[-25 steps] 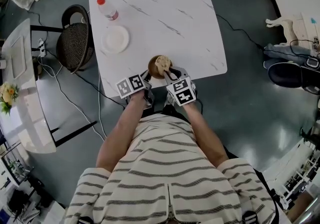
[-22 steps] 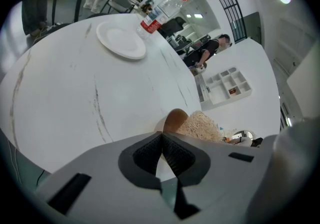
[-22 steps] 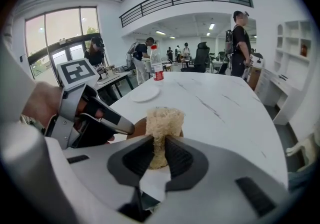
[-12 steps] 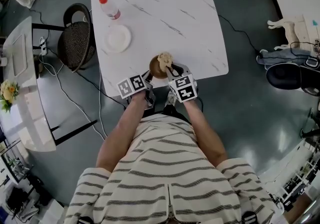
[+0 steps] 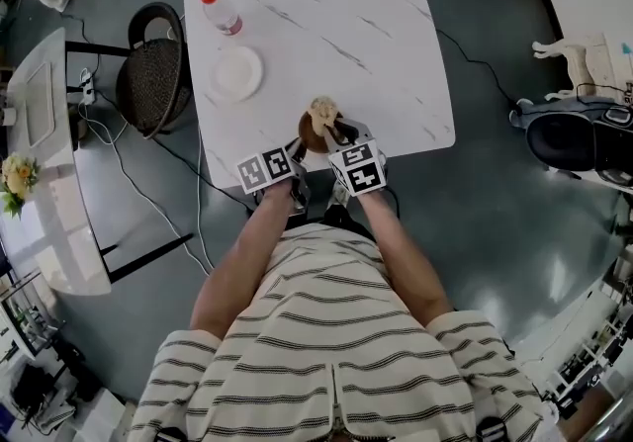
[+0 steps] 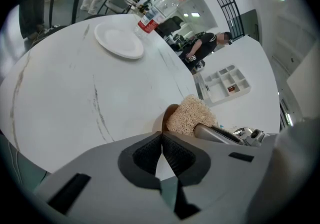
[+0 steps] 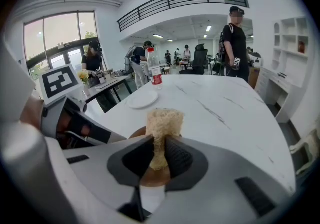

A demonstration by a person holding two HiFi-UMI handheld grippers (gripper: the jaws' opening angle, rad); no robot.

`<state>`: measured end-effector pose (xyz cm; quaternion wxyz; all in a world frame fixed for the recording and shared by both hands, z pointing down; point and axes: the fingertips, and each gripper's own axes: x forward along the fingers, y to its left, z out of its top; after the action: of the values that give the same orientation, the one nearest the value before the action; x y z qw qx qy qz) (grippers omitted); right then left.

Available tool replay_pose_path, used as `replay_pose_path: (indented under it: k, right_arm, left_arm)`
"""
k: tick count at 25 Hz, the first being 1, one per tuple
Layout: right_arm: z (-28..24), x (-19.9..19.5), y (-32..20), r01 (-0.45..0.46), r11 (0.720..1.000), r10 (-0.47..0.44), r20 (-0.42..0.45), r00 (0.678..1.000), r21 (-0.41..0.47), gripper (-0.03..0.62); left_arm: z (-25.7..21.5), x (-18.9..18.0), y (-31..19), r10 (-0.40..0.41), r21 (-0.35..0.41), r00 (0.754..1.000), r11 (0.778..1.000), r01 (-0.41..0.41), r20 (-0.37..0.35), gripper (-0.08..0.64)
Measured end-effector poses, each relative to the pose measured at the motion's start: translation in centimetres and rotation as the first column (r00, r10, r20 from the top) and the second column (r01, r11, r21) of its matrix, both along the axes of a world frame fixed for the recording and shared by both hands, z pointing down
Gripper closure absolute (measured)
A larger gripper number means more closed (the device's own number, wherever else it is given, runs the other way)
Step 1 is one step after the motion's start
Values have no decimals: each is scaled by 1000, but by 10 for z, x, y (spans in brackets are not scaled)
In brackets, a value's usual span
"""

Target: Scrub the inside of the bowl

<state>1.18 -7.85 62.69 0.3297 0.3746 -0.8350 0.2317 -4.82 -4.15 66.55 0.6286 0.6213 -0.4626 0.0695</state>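
Grey glossy floor surrounds a white, marble-veined bench (image 5: 326, 25) in the head view. A wicker chair (image 5: 151, 74) stands at the bench's left side. On the bench, a red-capped bottle (image 5: 220, 12) lies near the far left corner and a white plate (image 5: 238, 72) sits just beside it, toward the person. A brown bowl (image 5: 313, 136) sits close to the near edge, well apart from both. Both forearms reach forward side by side. The left claw (image 5: 297, 149) is at the bowl's near-left rim. The right claw (image 5: 332, 135) is over the bowl with a tan fibrous sponge (image 5: 322, 114) at its tip.

Left gripper view: bench surface fills the frame, with plate and bottle at the far side and shelving and people beyond. The left claw's pads are pressed together at their tips. The bowl's brown rim runs straight into that pinch, so the claw reads as clenched on the rim. The sponge sits in the bowl's mouth just past the tips, with the right claw's metal finger against it.

Right gripper view: open hall with a balcony rail, tall windows and several people standing. The right claw is clamped on the sponge's lower part and its upper part stands clear above the pads. The bowl's brown inside shows directly beneath the pads. The left claw's marker cube (image 7: 60, 81) sits close at the left.
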Motion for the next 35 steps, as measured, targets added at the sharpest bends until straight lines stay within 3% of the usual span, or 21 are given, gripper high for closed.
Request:
replay_pose_path:
  k: [8, 35]
  right_arm:
    - [0, -9, -1, -13, 1000, 14, 32, 999, -16, 520]
    - [1, -17, 34, 100, 989, -88, 115, 990, -107, 523]
  left_arm:
    - [-1, 1, -1, 6, 5, 1000, 1000, -6, 3, 551]
    - [2, -4, -2, -16, 6, 1000, 1000, 16, 5, 552]
